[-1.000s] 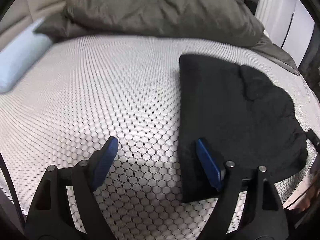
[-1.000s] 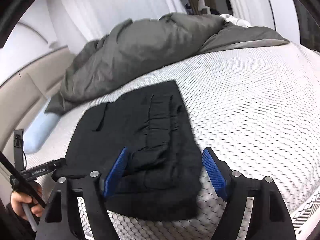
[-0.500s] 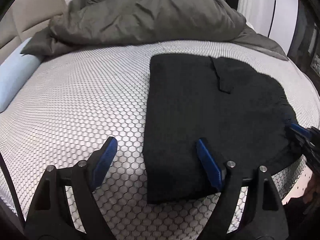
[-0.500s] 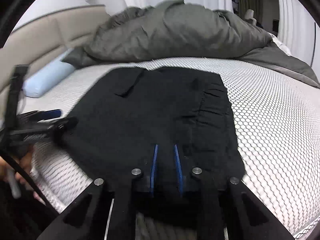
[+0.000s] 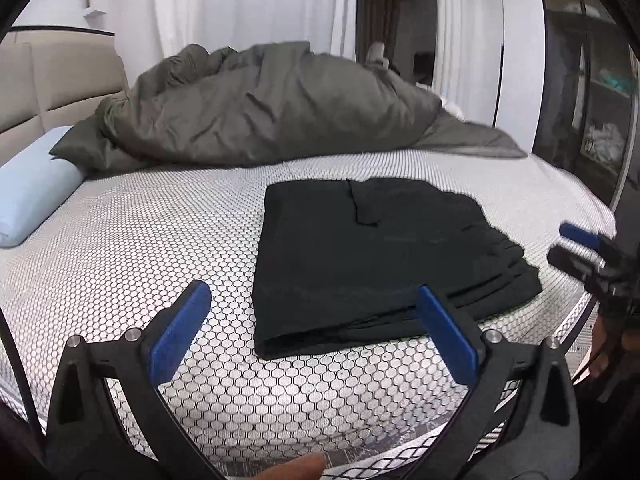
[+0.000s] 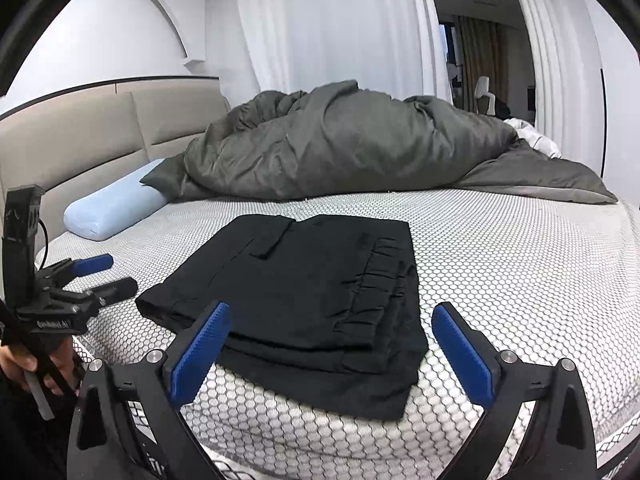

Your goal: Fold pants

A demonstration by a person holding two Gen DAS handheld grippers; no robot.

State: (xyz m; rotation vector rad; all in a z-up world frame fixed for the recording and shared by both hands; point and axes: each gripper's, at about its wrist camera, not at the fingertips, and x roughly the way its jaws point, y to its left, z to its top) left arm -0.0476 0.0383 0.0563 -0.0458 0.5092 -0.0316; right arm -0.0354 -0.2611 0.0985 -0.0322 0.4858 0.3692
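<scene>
Black pants (image 5: 360,260) lie folded into a flat rectangle on the honeycomb-patterned mattress (image 5: 140,260), near its front edge. My left gripper (image 5: 311,290) hovers just short of the pants' left front corner, its jaws opening wide, nothing gripped. In the right wrist view the pants (image 6: 304,288) show their gathered waistband on the right. My right gripper (image 6: 330,310) hangs above their near edge, jaws also opening, pads clear of the cloth. Each gripper appears in the other's view: the right gripper (image 5: 576,248) at the right edge, the left gripper (image 6: 104,276) at the left.
A rumpled grey duvet (image 6: 340,148) is heaped across the far half of the bed. A light-blue pillow (image 6: 116,208) lies by the beige headboard (image 6: 100,132). White curtains hang behind. A person's hand (image 6: 24,360) holds the left gripper's handle.
Both grippers have drawn back and risen from the pants. The right jaws narrowed almost shut half a second ago and now stand wide. The left jaws have widened too.
</scene>
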